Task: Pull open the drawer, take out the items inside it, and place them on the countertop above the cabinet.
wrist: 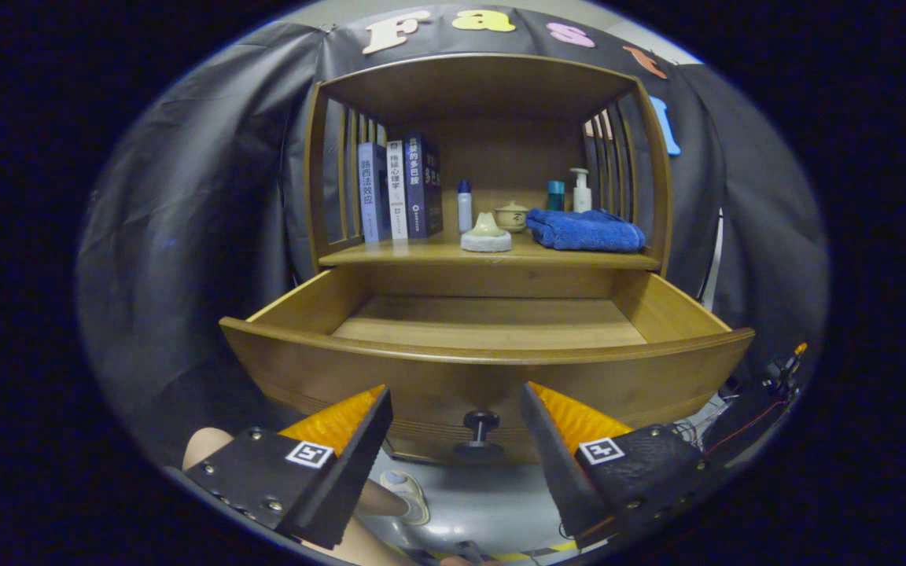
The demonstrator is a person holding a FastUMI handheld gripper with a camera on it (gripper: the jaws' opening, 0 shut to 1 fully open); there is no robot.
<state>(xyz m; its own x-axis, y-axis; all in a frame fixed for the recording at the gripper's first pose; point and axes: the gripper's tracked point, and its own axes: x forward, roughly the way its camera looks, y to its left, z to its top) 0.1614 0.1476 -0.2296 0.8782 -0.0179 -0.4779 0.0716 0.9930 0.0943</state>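
The wooden drawer (484,369) of the cabinet stands pulled out toward me, and the part of its floor that I see is bare. Its dark round knob (480,428) sits on the front panel, level with my fingertips and between them. My gripper (457,397) is open, its two fingers spread either side of the knob without touching it. Above the drawer is the countertop (437,253), which carries a blue folded towel (585,230), a pale cone on a white round base (487,233) and a small lidded pot (512,216).
Three upright books (399,190) stand at the countertop's left, with a small bottle (464,206), a teal container (555,195) and a pump bottle (581,190) at the back. Slatted wooden sides close the shelf. A person's leg and shoe (410,495) are below the drawer; cables (767,393) lie at the right.
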